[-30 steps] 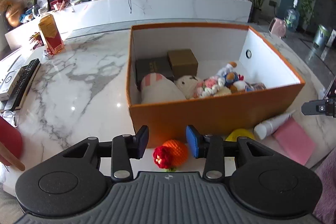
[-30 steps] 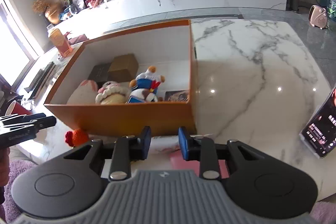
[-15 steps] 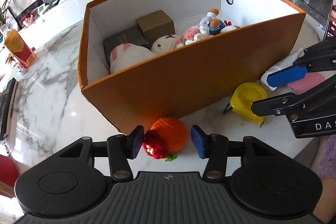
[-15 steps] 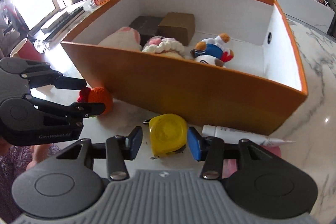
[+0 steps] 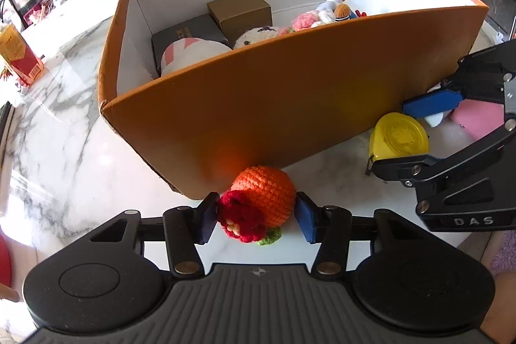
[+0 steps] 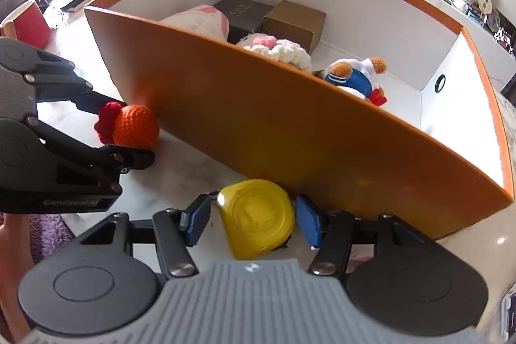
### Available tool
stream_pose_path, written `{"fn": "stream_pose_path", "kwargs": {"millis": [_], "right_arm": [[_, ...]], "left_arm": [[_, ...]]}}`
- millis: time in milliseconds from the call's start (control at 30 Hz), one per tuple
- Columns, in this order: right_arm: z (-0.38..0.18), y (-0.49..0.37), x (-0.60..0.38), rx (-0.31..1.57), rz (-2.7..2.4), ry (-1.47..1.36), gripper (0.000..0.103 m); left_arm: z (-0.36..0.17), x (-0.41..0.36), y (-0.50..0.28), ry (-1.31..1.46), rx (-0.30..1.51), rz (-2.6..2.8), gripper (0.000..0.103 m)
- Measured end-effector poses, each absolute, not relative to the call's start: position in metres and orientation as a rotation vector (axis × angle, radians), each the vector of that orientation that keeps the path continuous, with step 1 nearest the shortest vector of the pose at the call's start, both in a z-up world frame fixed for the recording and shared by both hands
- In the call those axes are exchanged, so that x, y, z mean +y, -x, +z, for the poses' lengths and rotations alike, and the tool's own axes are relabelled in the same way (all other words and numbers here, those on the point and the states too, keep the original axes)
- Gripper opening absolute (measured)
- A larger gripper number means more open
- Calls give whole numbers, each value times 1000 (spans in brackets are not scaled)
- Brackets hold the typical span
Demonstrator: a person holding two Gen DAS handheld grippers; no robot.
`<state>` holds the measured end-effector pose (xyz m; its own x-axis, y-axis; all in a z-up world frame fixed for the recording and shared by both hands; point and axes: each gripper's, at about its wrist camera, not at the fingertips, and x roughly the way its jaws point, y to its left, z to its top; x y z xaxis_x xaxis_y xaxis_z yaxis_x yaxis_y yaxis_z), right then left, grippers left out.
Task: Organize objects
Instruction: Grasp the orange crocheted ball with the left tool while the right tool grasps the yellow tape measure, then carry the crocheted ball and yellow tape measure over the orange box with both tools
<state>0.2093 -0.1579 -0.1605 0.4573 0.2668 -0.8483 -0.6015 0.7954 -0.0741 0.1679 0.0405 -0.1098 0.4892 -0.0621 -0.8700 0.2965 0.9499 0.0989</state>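
Observation:
An orange crochet toy with a red flower [image 5: 264,195] lies on the marble table against the front wall of the orange box [image 5: 290,105]. My left gripper [image 5: 256,216] is open around it, one pad touching the red flower and the other just beside the orange ball. To the right lies a yellow tape measure [image 6: 258,215], also by the box wall [image 6: 274,118]. My right gripper [image 6: 254,220] straddles it with its jaws opening and a gap on each side. Each wrist view shows the other gripper: the left gripper [image 6: 122,132] and the right gripper [image 5: 391,136].
Inside the box are plush toys [image 6: 354,76], a brown carton [image 5: 240,10] and a dark box [image 5: 183,36]. A white tube [image 5: 433,120] and a pink pad [image 5: 477,118] lie right of the tape measure. A red cup [image 6: 30,21] and a drink carton [image 5: 16,57] stand to the left.
Both grippers came down to the table in front of the box. The left jaws widened around the crochet toy. The right gripper swung over to the tape measure and spread its jaws.

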Motion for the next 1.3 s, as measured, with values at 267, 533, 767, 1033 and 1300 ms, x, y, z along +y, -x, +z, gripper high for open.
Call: {"fn": "stream_pose_path", "kwargs": {"millis": [267,533,767,1033,1300], "right_arm": [[-170,-216,-159,993,536,355,57],[-158,-206,-164,980,553,316,57],[-125,-190,-180,938,584,240,57],[-71,-173,-211,871,613,143,57],[-25,-209,-241,850,626,25,57]], "left_arm": [[-108,56,-160,-123,1062,-206,55],[-83,59,-138,-66,1025,-206,55],[-47,56,-127,-32,967,-238,55],[-8,41,-138,-1,877,-302,55],[21,39,-174,-27,822,-322,54]]}}
